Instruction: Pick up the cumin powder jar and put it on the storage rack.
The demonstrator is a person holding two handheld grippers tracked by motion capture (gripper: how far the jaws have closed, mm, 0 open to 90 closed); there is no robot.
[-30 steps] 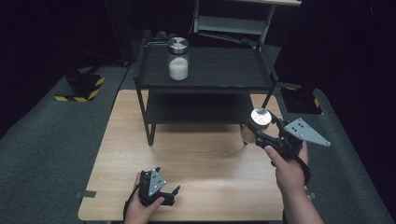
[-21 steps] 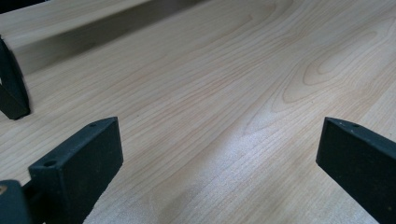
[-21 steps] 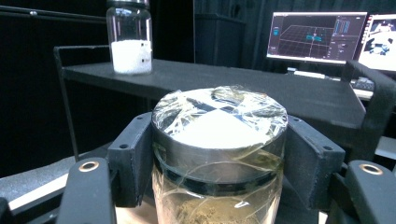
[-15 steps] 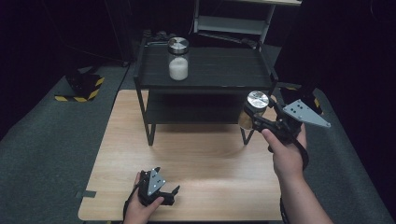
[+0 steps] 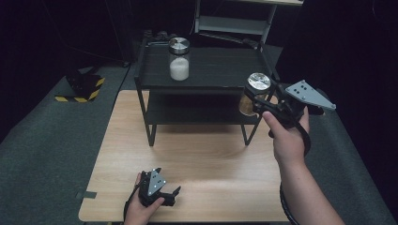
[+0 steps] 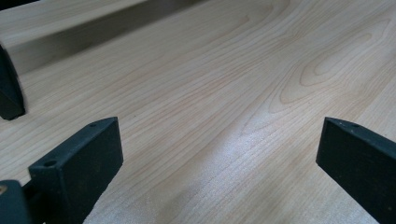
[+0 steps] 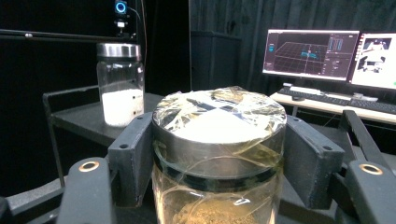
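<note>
Seemingly midway through shelving jars. Already standing on the top of the black rack [image 5: 211,70], toward its left: a jar of white powder [image 5: 179,59]. Held aloft at the rack's front right corner, level with the top shelf: a jar of brown grains [image 5: 253,93], pinched under its lid by the right gripper [image 5: 261,106]. Left to do, probably: setting it down on the rack. Idle on the table [image 5: 211,159] in front of the rack: left gripper [image 5: 172,193], jaws spread, holding nothing.

Monitors [image 7: 310,55] and keyboard [image 7: 373,106] on far desk [image 7: 303,101]
</note>
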